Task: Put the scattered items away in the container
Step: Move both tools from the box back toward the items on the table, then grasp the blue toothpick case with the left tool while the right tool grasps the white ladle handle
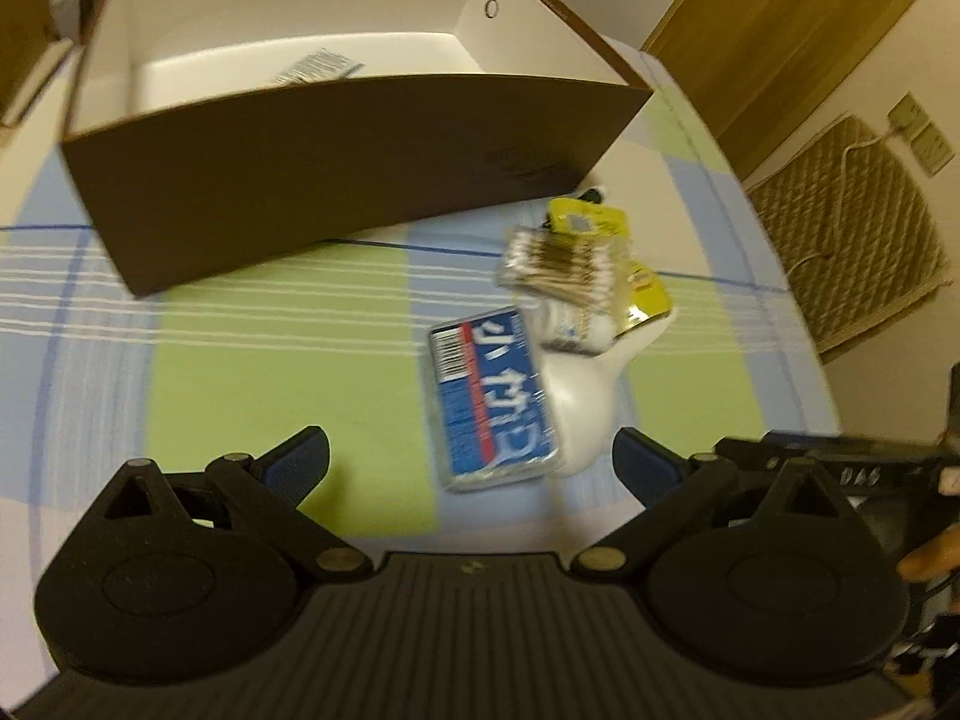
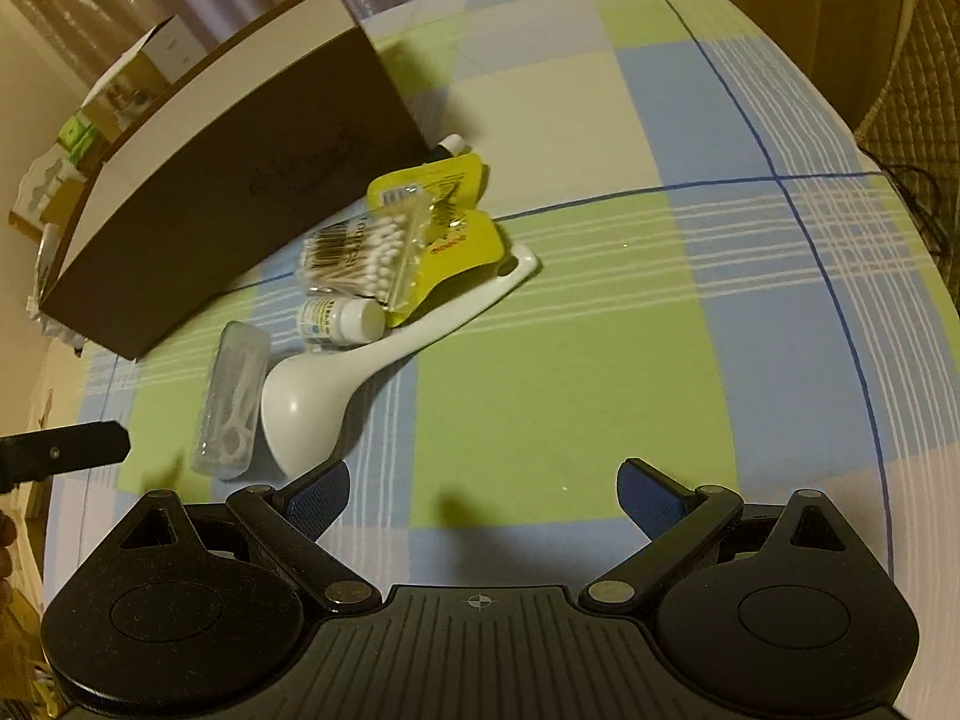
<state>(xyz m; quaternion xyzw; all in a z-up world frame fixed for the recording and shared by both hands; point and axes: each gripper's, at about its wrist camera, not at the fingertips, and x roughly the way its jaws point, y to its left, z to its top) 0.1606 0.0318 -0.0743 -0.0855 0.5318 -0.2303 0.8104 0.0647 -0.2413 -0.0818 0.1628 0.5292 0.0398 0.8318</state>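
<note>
Both grippers are hovering wide open, gripping nothing: the left gripper over the blue packet, the right gripper over bare checked cloth. Items are lying in one heap beside the brown box: one white ladle, one small bottle, one bag of cotton swabs, yellow packets half-buried under it, so I can't really count them. A paper is sitting inside the box, mostly hidden.

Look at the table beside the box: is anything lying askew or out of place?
Yes. The cotton swab packet lies heaped on a yellow package, which overlaps the white ladle; a small white bottle lies on its side. All sit outside the cardboard box.
</note>
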